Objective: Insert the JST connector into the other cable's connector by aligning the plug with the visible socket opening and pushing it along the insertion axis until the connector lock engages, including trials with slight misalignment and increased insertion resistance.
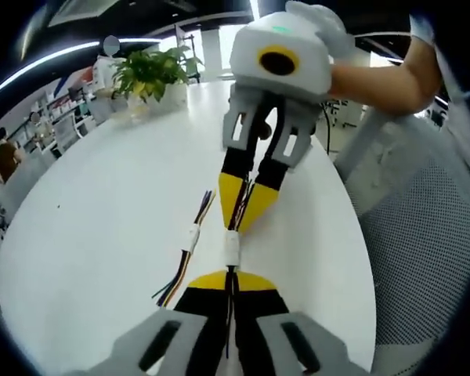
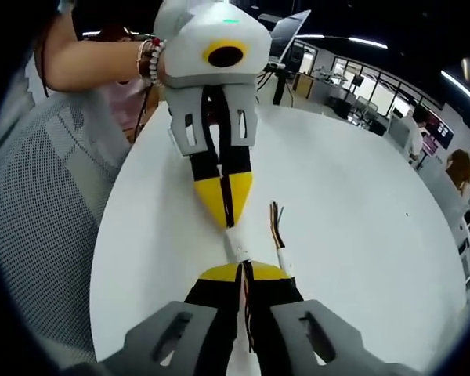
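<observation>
A small white JST connector (image 1: 232,247) sits above the round white table (image 1: 102,219), between the two grippers' yellow tips. My left gripper (image 1: 231,274) is shut on the dark wires just behind it. My right gripper (image 1: 236,225) comes down from the top of the left gripper view, shut on the wires at the connector's far end. In the right gripper view the same white connector (image 2: 236,244) lies between my right gripper (image 2: 243,268) and my left gripper (image 2: 225,222), both shut. Whether the two halves are fully seated I cannot tell.
A second cable with a white connector (image 1: 192,237) and coloured wires lies flat on the table beside the grippers, the same spare cable (image 2: 283,254). A potted plant (image 1: 153,74) stands at the far edge. A grey mesh chair (image 1: 431,235) is next to the table edge.
</observation>
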A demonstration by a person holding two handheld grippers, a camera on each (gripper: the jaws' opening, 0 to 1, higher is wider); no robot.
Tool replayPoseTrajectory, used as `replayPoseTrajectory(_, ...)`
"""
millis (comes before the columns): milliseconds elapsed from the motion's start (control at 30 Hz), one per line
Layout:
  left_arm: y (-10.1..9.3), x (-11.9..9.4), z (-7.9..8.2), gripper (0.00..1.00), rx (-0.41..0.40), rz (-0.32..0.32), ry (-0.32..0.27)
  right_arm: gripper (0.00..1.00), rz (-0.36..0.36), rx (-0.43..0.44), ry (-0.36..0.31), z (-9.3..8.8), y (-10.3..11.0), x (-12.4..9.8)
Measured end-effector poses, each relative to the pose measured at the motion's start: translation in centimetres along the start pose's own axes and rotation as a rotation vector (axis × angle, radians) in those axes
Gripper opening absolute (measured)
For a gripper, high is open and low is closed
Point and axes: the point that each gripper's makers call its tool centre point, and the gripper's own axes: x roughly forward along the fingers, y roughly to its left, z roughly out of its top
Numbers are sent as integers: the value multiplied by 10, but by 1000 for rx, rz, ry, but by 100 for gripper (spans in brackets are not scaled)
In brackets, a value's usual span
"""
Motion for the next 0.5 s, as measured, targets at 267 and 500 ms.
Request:
replayPoseTrajectory(267, 10, 9, 0, 0, 31, 9, 27, 0, -43, -12, 12, -6, -9, 4)
replayPoseTrajectory(500, 18, 13, 0, 0, 29, 29, 26, 0, -77, -2, 12, -11, -17, 8)
